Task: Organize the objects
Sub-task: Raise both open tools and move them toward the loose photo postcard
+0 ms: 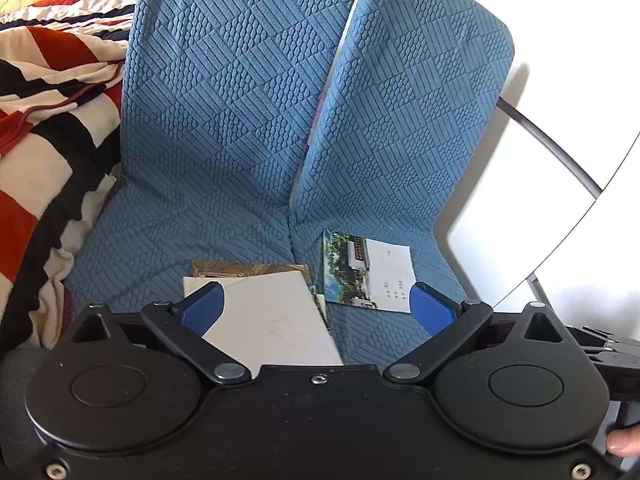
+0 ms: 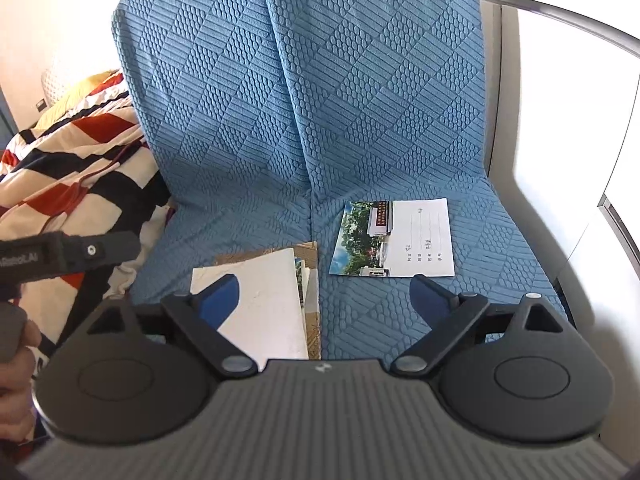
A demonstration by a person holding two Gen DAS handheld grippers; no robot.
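1. Blue textured fabric covers a sofa seat (image 2: 400, 320) and its two upright back cushions (image 1: 224, 92); the weave shows squares of ribbed lines and small ovals.
2. To the left of the seat lies a crumpled blanket (image 1: 44, 128) striped in red, black and cream, and to the right stands a bright white surface edged by a thin dark curved bar (image 2: 560, 12).
3. On the seat rests a stack of cards (image 2: 260, 304), a plain white card uppermost, with a brown one and some printed edges showing beneath and behind it.
4. Just to the right of the stack, apart from it, a single postcard (image 2: 394, 238) lies flat: its left part carries a photograph of trees and a building, its right part is white with faint lines of writing.
5. In the left wrist view the same postcard (image 1: 370, 270) lies near the seam where the seat meets the back cushions.
6. Left gripper (image 1: 316, 304) hangs over the seat with its jaws spread wide; nothing is pinched between them, though the white top card shows under the left blue pad.
7. Right gripper (image 2: 324, 300) likewise stands with jaws wide apart and holds nothing; the stack sits below its left finger and the postcard just beyond its right finger.
8. A person's hand (image 2: 16, 364) on the left gripper's black handle shows at the left edge of the right wrist view.
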